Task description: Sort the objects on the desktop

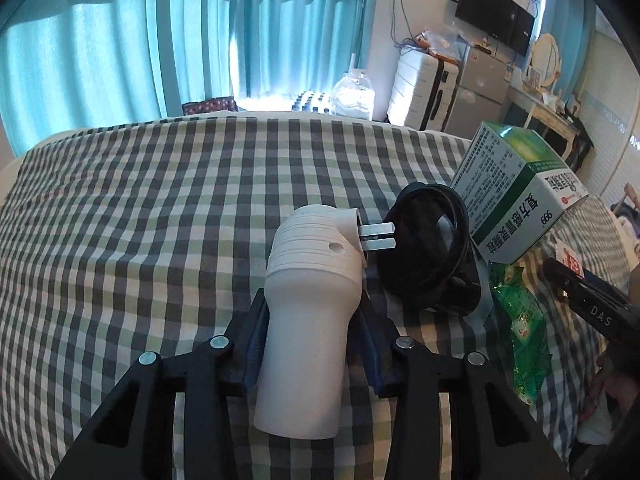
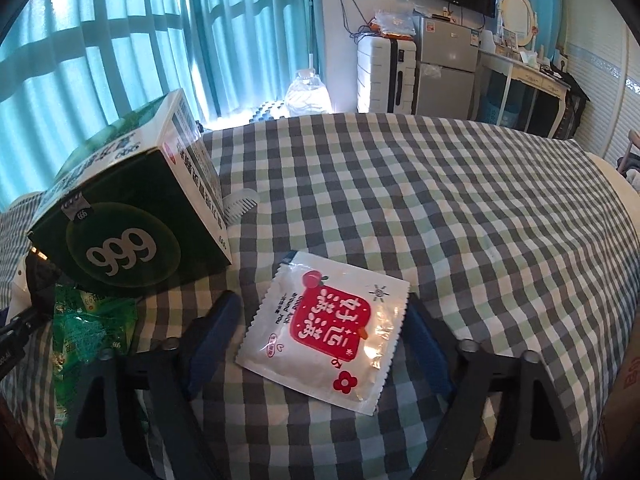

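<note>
A white plug-in device point(image 1: 308, 300) with two flat prongs sits lengthwise in my left gripper point(image 1: 312, 320), whose blue pads press on both sides of its body, so the gripper is shut on it. In the right wrist view a white sachet point(image 2: 328, 328) with a red label lies flat on the checked cloth point(image 2: 460, 208). My right gripper point(image 2: 324, 308) straddles it, open. The left pad stands clear of the sachet and the right pad is close to its edge. One of the right gripper's black fingers point(image 1: 580, 296) shows at the right of the left wrist view.
A green and white "999" box point(image 1: 520, 200) point(image 2: 132, 216) stands tilted over a black coiled cable point(image 1: 428, 256) and green sachets point(image 1: 524, 332) point(image 2: 88, 320). A white comb point(image 2: 240, 204) lies behind the box. Beyond the cloth's far edge are curtains, a suitcase and a fridge.
</note>
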`<state>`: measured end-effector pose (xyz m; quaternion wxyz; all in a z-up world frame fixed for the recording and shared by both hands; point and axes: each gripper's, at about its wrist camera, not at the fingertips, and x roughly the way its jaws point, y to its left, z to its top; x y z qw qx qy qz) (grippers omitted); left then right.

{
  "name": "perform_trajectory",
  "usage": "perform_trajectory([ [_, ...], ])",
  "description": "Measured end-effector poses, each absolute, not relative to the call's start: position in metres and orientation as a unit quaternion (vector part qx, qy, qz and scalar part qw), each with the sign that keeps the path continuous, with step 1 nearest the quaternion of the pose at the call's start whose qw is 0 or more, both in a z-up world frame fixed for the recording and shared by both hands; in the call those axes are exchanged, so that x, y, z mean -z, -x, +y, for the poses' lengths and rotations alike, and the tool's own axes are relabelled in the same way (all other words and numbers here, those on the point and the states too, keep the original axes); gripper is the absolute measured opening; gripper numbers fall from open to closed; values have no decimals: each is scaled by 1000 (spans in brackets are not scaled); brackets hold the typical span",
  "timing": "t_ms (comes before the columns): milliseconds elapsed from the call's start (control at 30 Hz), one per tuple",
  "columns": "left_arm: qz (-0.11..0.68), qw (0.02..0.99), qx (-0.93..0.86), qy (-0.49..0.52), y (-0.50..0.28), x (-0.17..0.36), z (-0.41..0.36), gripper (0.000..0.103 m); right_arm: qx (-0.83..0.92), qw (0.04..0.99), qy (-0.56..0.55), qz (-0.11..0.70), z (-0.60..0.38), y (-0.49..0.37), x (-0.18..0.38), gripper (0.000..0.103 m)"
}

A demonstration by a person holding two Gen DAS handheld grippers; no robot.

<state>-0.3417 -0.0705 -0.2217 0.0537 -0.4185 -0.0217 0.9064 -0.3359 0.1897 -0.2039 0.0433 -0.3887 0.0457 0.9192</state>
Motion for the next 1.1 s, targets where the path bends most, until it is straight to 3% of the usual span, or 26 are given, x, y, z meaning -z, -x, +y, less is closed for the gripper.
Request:
perform_trajectory([
  [300,-45,46,-906,418,335,216,-92,41,-922,9,379,73,206,327,196,44],
  [633,-47,46,-908,413,305,200,-80,41,-920,-23,390,8,209,259,174,43],
  [767,-59,44,-904,421,267,189,-78,41,-923,-31,382,43,215,240,155,43],
  [1100,-77,72,-904,413,182,128,-24,41,-932,-51,358,26,218,169,98,43],
])
